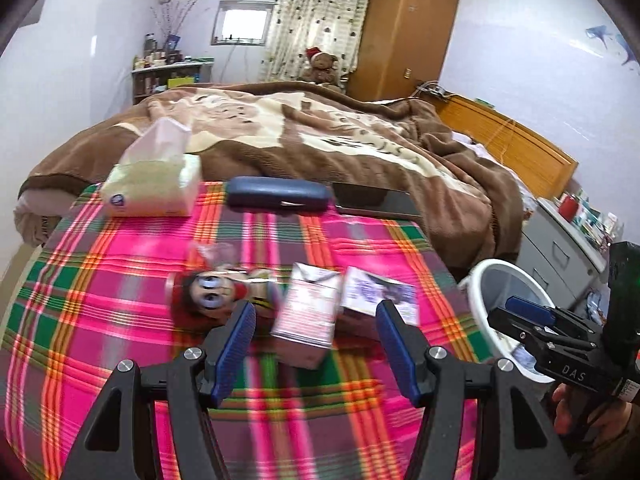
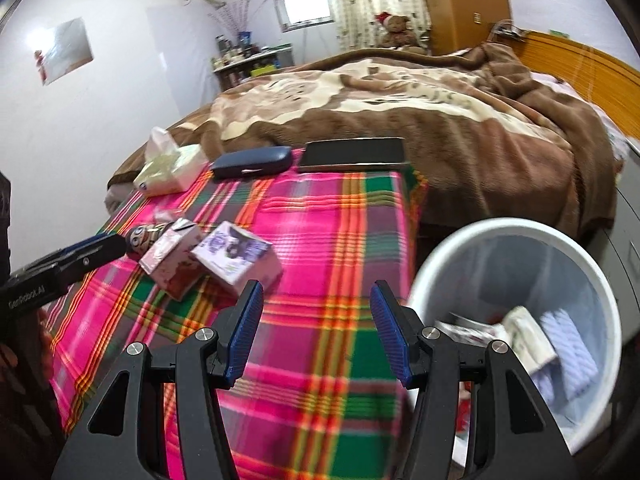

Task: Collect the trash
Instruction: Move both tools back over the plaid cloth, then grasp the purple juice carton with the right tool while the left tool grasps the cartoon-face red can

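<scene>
On the plaid cloth point(image 1: 120, 300) lie a snack packet with a cartoon face point(image 1: 216, 292) point(image 2: 142, 238), a pink and white carton point(image 1: 308, 316) point(image 2: 172, 256) and a purple printed box point(image 1: 376, 292) point(image 2: 236, 256). My left gripper point(image 1: 316, 320) point(image 2: 116, 244) is open, and the carton sits just beyond its fingertips, untouched. My right gripper point(image 2: 316, 316) point(image 1: 516, 312) is open and empty over bare cloth, just left of a white bin point(image 2: 516, 232) point(image 1: 476, 276) holding some trash. A clear wrapper point(image 1: 212, 252) lies behind the packet.
A tissue pack point(image 1: 152, 192), a blue case point(image 1: 278, 196) and a dark flat device point(image 1: 376, 200) line the cloth's far edge. A bed with a brown blanket point(image 1: 320, 132) fills the space behind. A grey cabinet point(image 1: 560, 248) stands right of the bin.
</scene>
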Available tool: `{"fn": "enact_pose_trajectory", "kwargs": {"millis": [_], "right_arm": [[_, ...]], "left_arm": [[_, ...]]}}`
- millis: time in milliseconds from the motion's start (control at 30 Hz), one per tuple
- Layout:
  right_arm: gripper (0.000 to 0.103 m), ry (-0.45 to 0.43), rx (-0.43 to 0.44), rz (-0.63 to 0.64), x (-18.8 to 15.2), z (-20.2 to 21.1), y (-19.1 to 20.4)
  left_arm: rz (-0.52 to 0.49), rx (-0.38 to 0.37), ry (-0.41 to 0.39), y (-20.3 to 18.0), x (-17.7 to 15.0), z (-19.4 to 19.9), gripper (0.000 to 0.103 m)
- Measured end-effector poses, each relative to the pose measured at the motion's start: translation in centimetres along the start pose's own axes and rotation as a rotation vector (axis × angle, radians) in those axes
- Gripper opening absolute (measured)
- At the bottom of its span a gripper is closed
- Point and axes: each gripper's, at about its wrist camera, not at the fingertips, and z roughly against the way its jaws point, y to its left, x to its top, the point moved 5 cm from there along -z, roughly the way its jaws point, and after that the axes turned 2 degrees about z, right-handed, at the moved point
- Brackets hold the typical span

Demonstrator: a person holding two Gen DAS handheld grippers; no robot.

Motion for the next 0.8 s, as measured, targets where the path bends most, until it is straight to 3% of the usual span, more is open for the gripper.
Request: {"fn": "enact_pose_trajectory", "kwargs": {"millis": [333,533,800], "right_arm": [[0.057,0.039,0.07,0.107,1.5,-3.1,3.8],[0.057,0.053,0.071,0.158,1.9,-4.3,4.9],[0.057,0.072,0.084,0.185,2.8,-5.9,5.1]], "left_arm": [[0.015,0.052,0.031,6.6,1.2,-1.2,0.065],[0.006,0.02,0.06,7.7,1.8,-2.6,0.065],[-0.082,-0.028,0.105,7.2,2.9,-4.8,0.065]]}}
